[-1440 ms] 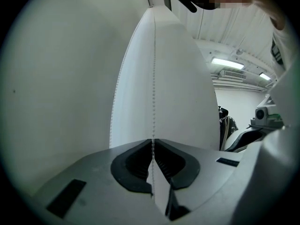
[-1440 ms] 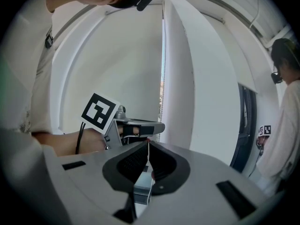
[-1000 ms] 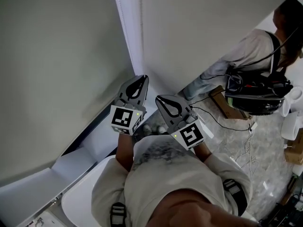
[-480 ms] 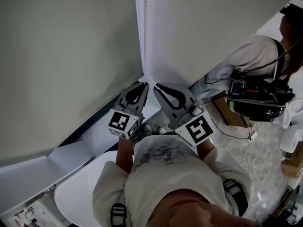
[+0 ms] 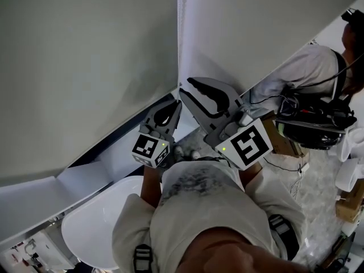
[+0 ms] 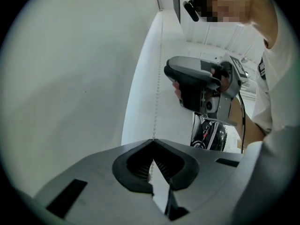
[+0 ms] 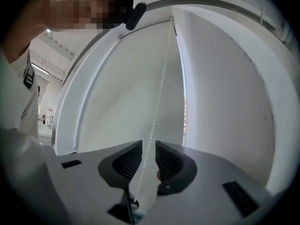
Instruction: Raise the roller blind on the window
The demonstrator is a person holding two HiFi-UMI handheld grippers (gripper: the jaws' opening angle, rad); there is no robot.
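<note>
A thin white bead chain (image 5: 181, 16) hangs down the white frame strip between two pale grey panels. The left panel is the roller blind (image 5: 85, 67), which hangs low. My left gripper (image 5: 177, 102) points up at the chain. In the left gripper view its jaws meet at the tips, shut on the chain (image 6: 157, 78), which runs straight up from them. My right gripper (image 5: 183, 87) is higher and closer to the head camera. In the right gripper view the chain (image 7: 159, 93) passes through a narrow gap between its jaws, which stand open (image 7: 148, 147) and do not touch it.
Another person with a black pack (image 5: 310, 118) and trailing cables stands at the right. A white round seat (image 5: 96, 232) is below left, under the white sill (image 5: 114, 161). A sliver of daylight (image 7: 184, 111) shows beside the blind's edge.
My right gripper has risen along the chain, from level with the left gripper to above it. The left gripper has stayed about where it was.
</note>
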